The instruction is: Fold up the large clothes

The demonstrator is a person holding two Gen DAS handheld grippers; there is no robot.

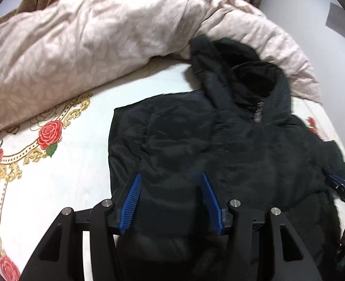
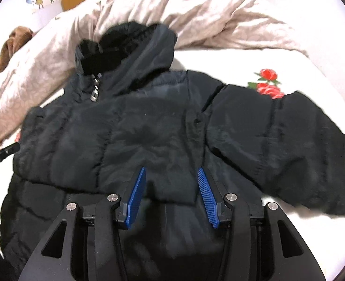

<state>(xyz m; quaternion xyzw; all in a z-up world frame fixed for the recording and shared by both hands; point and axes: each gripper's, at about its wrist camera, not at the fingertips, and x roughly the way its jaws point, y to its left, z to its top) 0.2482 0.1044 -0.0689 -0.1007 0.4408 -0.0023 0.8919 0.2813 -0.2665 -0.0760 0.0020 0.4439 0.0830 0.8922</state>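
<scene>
Only the right wrist view shows the black jacket's (image 2: 149, 121) outstretched sleeve (image 2: 289, 145); both grippers' jaws stand apart, empty

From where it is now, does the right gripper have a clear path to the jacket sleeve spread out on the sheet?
Probably yes. The right gripper is open, hovering over the black jacket, and the sleeve lies flat on the floral sheet with nothing on top of it.

Bed (image 1: 62, 182) with rose-print white sheet, black hooded jacket (image 1: 195, 145) spread flat, pink duvet (image 1: 97, 37) bunched behind
</scene>
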